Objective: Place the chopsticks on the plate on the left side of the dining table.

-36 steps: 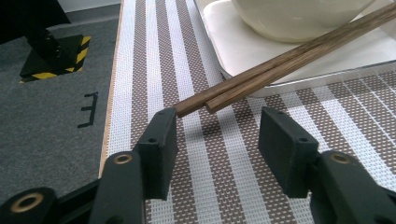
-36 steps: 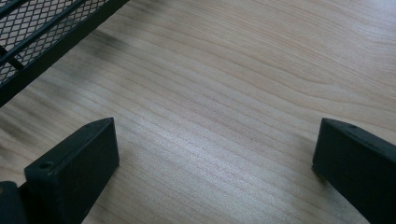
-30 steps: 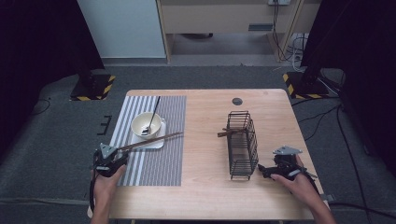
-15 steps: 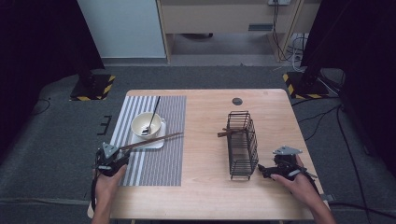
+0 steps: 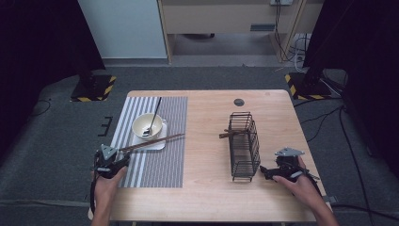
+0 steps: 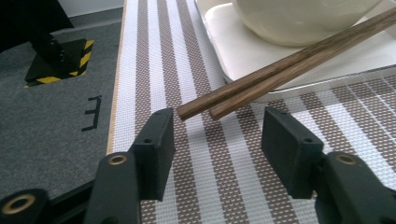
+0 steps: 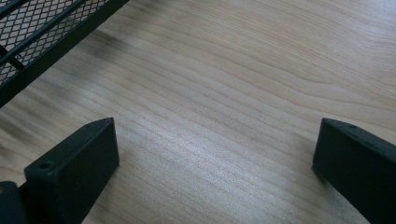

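Left gripper [image 6: 217, 135] sits at the near-left of the striped placemat [image 5: 160, 155], jaws spread w/ the butt ends of the chopsticks [image 6: 289, 65] just ahead of and between them, not yet pinched. The pair lies side by side, far ends propped across the white tray [image 6: 243, 51] in front of the bowl [image 5: 147, 126], near ends hanging just above the mat. Vs. a second ago and half a sec ago, almost nothing has shifted in the high view: left hand [image 5: 106, 181] in the same spot, chopsticks at the same slant, bowl w/ its spoon [image 5: 154, 115] untouched. Reads to me as a settled pre-grasp pause, i.e. approach done, closing on the sticks is the step in hand. Right gripper [image 5: 270, 173] also parked where it was, on the bare table [image 7: 233, 93] just beside the near end of the wire basket [image 5: 244, 143], jaws wide apart and holding nothing. Another brown piece, prob. more chopsticks though too small to be sure, pokes out of the basket's left side [image 5: 226, 134]. Judgement: sticks likely bound for the basket, so work is at an early stage; next needs a short fwd nudge, then a squeeze that catches both sticks together, else one may roll off the tray edge.
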### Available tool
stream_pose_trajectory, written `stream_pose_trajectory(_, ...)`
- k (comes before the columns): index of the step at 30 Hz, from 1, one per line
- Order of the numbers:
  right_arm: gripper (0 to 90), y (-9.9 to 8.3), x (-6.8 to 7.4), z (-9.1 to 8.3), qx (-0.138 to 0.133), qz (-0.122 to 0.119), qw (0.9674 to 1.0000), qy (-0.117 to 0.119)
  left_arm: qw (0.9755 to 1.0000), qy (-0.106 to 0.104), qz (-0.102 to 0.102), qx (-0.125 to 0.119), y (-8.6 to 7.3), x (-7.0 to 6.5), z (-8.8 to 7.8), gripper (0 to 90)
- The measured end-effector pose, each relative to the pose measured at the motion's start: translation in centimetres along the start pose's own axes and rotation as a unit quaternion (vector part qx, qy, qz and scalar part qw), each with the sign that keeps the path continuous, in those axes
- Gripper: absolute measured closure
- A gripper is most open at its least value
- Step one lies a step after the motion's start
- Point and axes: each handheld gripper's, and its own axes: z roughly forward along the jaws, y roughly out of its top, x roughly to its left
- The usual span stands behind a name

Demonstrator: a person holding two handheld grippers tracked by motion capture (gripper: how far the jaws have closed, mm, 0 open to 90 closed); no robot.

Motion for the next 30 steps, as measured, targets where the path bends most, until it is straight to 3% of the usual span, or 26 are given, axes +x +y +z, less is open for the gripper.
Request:
stream_pose_trajectory(4,0.2,0.0,0.01,0.0,0.0,0.001,1.0,0.0,1.0,-0.003,0.002,0.008,0.01,-0.08,0.29,39.1)
stream_pose_trajectory(16,0.2,-0.01,0.02,-0.01,0.0,0.0,1.0,0.0,0.9995,-0.023,0.018,0.006,0.3,-0.69,0.59,42.4)
stream_pose_trajectory(30,0.2,-0.01,0.03,-0.01,0.0,0.0,1.0,-0.001,0.9995,-0.029,0.01,-0.002,0.23,-0.3,0.31,48.8)
